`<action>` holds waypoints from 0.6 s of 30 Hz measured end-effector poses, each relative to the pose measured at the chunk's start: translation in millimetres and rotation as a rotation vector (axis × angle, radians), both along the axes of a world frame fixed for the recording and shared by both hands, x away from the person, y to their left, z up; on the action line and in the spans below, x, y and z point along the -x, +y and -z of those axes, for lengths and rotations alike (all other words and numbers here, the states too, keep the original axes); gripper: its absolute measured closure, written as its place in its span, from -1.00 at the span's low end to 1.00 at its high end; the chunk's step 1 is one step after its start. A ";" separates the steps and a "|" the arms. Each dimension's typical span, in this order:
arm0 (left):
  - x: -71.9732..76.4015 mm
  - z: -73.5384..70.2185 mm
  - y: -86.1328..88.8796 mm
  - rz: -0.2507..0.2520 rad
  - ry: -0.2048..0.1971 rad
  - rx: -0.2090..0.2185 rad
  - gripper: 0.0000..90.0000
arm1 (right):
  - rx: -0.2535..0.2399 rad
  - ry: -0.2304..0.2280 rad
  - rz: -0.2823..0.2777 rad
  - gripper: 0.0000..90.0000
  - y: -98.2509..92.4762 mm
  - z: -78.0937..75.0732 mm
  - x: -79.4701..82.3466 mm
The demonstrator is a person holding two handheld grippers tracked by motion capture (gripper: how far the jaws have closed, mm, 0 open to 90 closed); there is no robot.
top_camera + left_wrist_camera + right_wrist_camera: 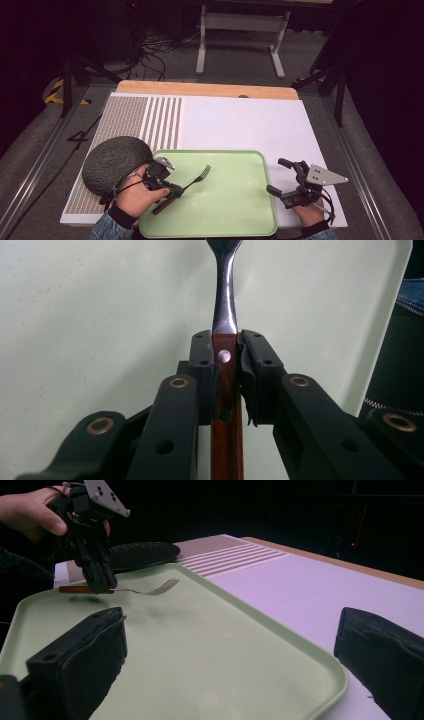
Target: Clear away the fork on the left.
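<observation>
The fork has a polished, glossy metal neck and a reddish-brown wooden handle with a shiny metal rivet. The left gripper is matt black plastic with brass-coloured bushings. The tray looks like smooth, pale green plastic with a faint sheen. The plate is dark grey, matt and speckled. The worktop carries a matt white sheet, its far edge bare wood.

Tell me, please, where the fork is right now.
In the high view the fork sits over the left part of the green tray, its wooden handle clamped in the left gripper, right of the dark plate.
</observation>
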State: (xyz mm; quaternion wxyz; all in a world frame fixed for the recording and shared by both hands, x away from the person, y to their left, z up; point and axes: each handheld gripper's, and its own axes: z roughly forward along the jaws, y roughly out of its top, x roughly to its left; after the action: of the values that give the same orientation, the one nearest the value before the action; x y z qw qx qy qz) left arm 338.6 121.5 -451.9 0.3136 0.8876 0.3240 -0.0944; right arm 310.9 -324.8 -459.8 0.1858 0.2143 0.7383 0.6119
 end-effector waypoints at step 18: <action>2.2 7.7 -1.1 -0.017 0.035 -0.055 0.72 | 0.002 0.003 -0.001 -0.97 0.2 0.4 -0.5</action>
State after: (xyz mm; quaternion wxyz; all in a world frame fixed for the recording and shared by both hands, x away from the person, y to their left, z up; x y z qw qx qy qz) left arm 336.4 120.4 -459.6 0.2841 0.8913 0.3395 -0.0984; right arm 311.4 -324.6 -460.2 0.1847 0.2144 0.7394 0.6109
